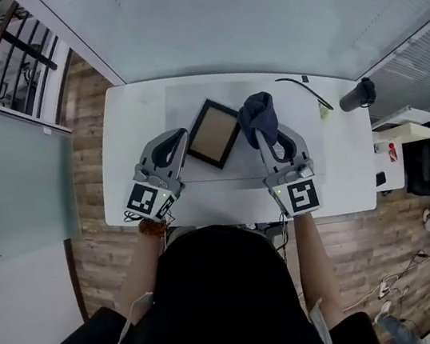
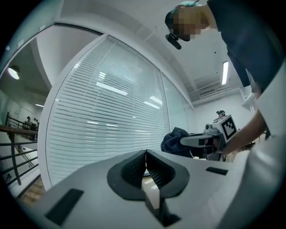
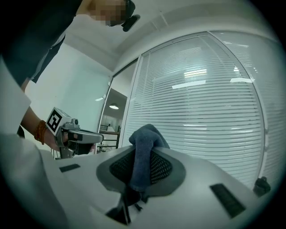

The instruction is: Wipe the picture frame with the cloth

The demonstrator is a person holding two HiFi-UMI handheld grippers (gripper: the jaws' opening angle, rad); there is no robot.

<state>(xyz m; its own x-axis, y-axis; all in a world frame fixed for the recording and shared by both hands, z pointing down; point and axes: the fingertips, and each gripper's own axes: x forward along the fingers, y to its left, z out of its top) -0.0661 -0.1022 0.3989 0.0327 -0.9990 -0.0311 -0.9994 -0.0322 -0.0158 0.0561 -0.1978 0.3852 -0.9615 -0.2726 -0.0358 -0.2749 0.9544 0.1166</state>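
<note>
Right gripper (image 1: pixel 259 136) is clamping cloth (image 1: pixel 258 113) just right of picture frame (image 1: pixel 214 133); left gripper (image 1: pixel 179 134), closed empty, is hovering beside its left edge.

No legible text; only coded square markers: left cube (image 1: pixel 144 199); right cube (image 1: pixel 301 197).

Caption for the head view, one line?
Right gripper clamps the dark cloth; left gripper, shut and empty, beside the picture frame on the white table.

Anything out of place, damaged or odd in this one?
Nothing stands out. The picture frame lies flat and intact on the table, the cloth is clamped in the right tongs, and the left tongs are shut and empty.
</note>
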